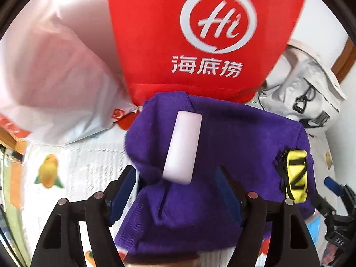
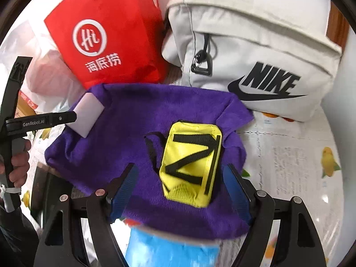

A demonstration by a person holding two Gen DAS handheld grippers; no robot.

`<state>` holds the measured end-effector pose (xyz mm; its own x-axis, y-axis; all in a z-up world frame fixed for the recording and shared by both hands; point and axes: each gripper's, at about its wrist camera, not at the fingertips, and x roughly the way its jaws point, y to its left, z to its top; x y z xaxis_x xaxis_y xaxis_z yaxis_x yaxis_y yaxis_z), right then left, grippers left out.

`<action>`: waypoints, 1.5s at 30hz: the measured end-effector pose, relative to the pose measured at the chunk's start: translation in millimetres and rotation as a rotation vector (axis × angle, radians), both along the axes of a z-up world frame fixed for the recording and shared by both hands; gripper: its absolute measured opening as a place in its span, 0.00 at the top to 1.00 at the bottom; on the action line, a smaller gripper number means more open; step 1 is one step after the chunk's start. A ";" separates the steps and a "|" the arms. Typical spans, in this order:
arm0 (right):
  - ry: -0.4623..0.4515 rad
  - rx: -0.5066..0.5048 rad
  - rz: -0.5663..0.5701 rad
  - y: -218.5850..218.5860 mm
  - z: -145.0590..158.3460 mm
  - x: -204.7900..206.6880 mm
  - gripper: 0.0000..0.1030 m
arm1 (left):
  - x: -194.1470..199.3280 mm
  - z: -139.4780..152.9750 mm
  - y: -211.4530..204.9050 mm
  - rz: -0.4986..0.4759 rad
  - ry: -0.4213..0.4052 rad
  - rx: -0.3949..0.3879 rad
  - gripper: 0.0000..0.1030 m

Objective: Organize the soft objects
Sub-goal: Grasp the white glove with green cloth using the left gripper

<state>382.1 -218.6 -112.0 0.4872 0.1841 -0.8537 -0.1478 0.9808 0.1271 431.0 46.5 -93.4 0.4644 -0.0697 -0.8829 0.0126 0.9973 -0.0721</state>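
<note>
A purple cloth point(image 1: 233, 138) point(image 2: 133, 133) lies bunched on the table. On it rests a pale foam block point(image 1: 182, 146) point(image 2: 89, 115), with a yellow pouch with black stripes point(image 1: 296, 175) point(image 2: 191, 162) to its right. My left gripper point(image 1: 178, 191) is open over a fold of the cloth; the block's near end sits between its blue pads without touching them. My right gripper point(image 2: 181, 178) is open astride the yellow pouch, with gaps on both sides. The left gripper's finger point(image 2: 64, 118) shows from the side by the block, a hand point(image 2: 20, 162) on its handle.
A red bag with a white logo point(image 1: 189, 33) point(image 2: 106, 40) stands behind the cloth, beside a grey Nike bag point(image 1: 307, 93) point(image 2: 255, 66) and a pinkish plastic bag point(image 1: 55, 77). A light blue object point(image 2: 169, 247) lies under the cloth's near edge. A fruit-print table cover point(image 2: 289, 155) lies underneath.
</note>
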 end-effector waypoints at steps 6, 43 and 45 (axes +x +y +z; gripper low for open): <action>-0.098 -0.018 0.021 10.0 29.1 -40.9 0.24 | -60.8 33.1 -1.6 -0.037 -0.130 0.024 0.30; -0.120 0.083 0.058 3.2 20.1 -274.2 0.24 | -231.9 -40.9 -60.4 -0.151 -0.081 -0.142 0.30; -0.111 0.080 0.054 2.8 14.9 -274.0 0.24 | -228.2 -47.4 -63.4 -0.150 -0.064 -0.141 0.30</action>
<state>108.1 -215.8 -97.1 0.5656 0.2782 -0.7764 -0.2176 0.9584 0.1849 202.8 -16.9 -140.8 0.4943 -0.2624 -0.8288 0.1688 0.9642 -0.2046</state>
